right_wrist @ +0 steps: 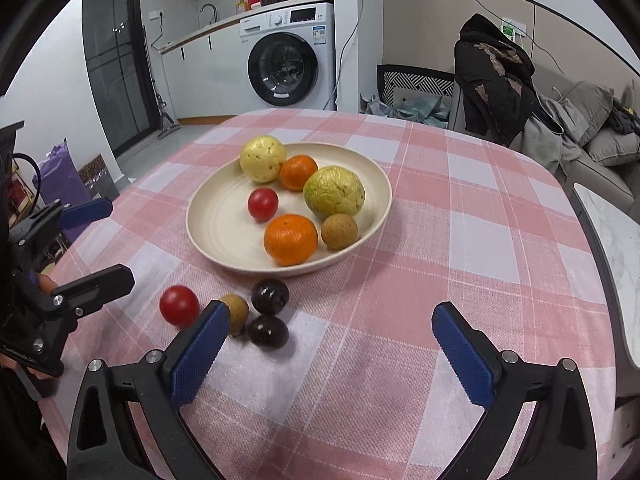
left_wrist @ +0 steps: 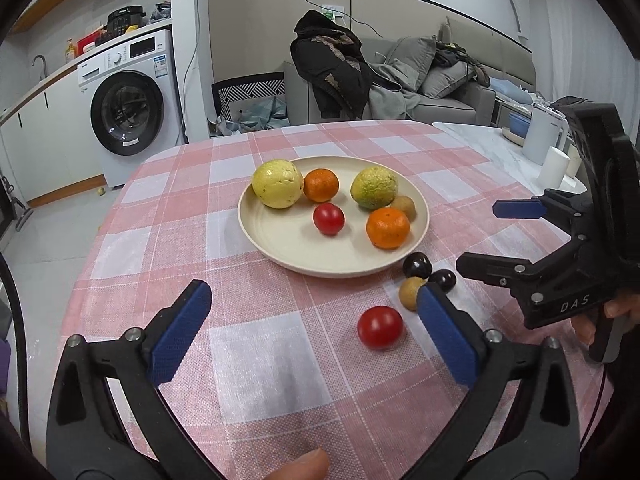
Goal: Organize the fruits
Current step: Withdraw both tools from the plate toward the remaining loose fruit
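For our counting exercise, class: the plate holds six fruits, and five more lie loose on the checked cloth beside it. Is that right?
Not quite. Four fruits lie loose on the cloth, not five: a red tomato, a brown fruit and two dark ones. The right wrist view shows this. The plate does hold six.

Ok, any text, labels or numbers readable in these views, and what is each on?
"DAS": raised letters on the body of the right hand-held gripper, seen from the left wrist view.
Washing machine: front sticker, brand mark and panel display are too small and blurred to read.
Green-and-white label on the wall behind the coat: unreadable.
Fruit, plate and tablecloth: no text.
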Available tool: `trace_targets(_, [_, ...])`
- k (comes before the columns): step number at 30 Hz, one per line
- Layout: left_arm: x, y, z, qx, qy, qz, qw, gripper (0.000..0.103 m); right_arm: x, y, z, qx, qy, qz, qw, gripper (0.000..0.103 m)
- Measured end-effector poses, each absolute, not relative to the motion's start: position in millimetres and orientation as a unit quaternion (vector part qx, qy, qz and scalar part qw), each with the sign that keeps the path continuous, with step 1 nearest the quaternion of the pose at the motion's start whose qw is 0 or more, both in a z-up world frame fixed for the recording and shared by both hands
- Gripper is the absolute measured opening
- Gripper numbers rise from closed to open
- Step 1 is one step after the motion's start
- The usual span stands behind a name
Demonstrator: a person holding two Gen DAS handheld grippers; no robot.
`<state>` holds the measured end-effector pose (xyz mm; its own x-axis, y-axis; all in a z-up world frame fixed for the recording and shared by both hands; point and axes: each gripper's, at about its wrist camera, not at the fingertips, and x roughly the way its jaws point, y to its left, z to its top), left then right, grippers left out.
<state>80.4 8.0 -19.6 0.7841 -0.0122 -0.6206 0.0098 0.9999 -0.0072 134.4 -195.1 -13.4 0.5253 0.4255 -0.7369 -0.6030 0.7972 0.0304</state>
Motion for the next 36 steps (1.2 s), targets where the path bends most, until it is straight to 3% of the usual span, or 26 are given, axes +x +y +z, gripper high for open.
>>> trace_targets(18, [86.9,-2.4,-39.2,0.01,0.361,-0.016,0.932,0.102,125.0,-175.7,-41.5,-0.185,0.418,0.293,0.84,0.103])
trace_targets(36, [97.2,-3.6,-51.5,0.006,0.395,-0.02,0.918,0.102,140.9,-170.0,-47.6,-0.163,0.441,0.264,0.842,0.103])
